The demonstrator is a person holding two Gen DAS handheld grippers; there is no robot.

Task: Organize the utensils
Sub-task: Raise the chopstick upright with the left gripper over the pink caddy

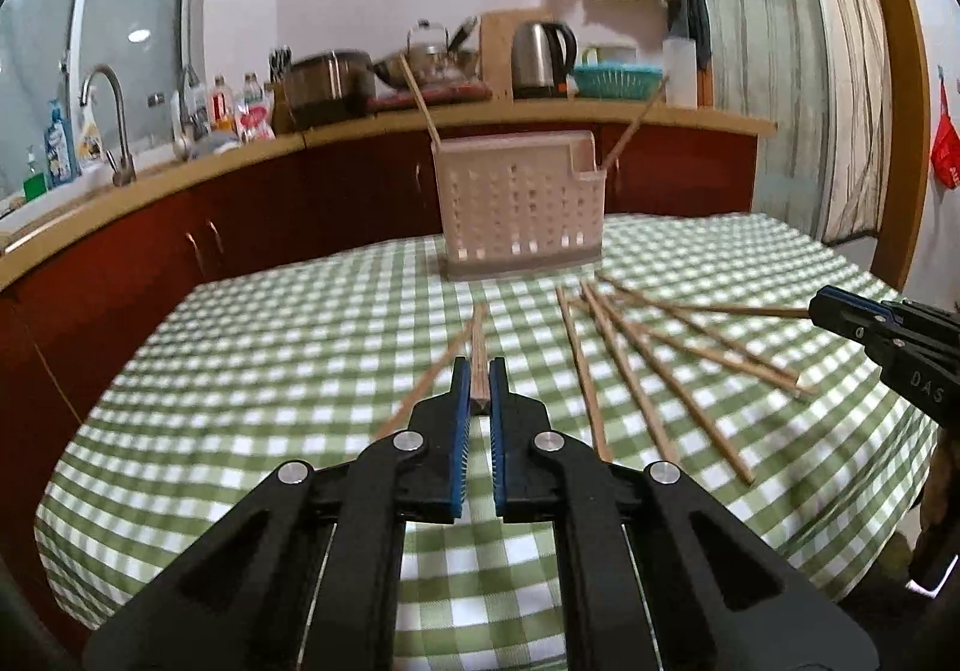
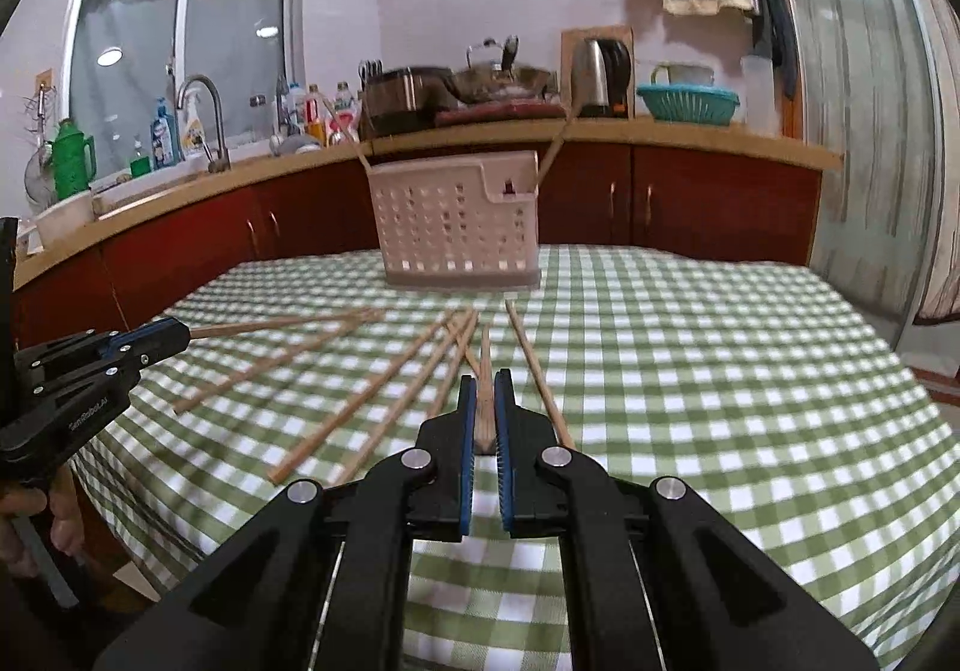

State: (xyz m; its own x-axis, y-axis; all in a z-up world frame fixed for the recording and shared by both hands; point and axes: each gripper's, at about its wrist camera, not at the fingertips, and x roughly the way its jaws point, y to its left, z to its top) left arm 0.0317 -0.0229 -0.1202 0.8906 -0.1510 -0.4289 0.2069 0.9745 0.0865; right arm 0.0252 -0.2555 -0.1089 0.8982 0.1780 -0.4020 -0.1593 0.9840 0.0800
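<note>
We are holding 2 black two-finger grippers with blue pads over a table spread with a green-and-white checked cloth (image 1: 240, 347). Our left gripper (image 1: 479, 371) is clamping its jaws down, nearly closed, on the near end of 1 brown wooden chopstick (image 1: 478, 338), which is pointing straight toward the pale pink perforated plastic utensil holder (image 1: 519, 206). Our right gripper (image 2: 486, 389) is gripping a second brown wooden chopstick (image 2: 485, 353) the same way, jaws pressed almost together, its tip also aiming at the holder. In the left wrist view the right gripper is showing at the edge, well to the right of the holder, with its chopstick reaching in toward the fan of sticks.

The holder is standing upright near the far edge of the table. 2 chopsticks (image 1: 420, 98) are already leaning out of it, 1 from each end. The remaining loose chopsticks (image 1: 636, 365) are lying on the cloth just in front of the holder, fanning out toward us, some crossing or touching near their far tips. 1 more loose chopstick (image 1: 429, 380) is lying just beside our left gripper.
</note>
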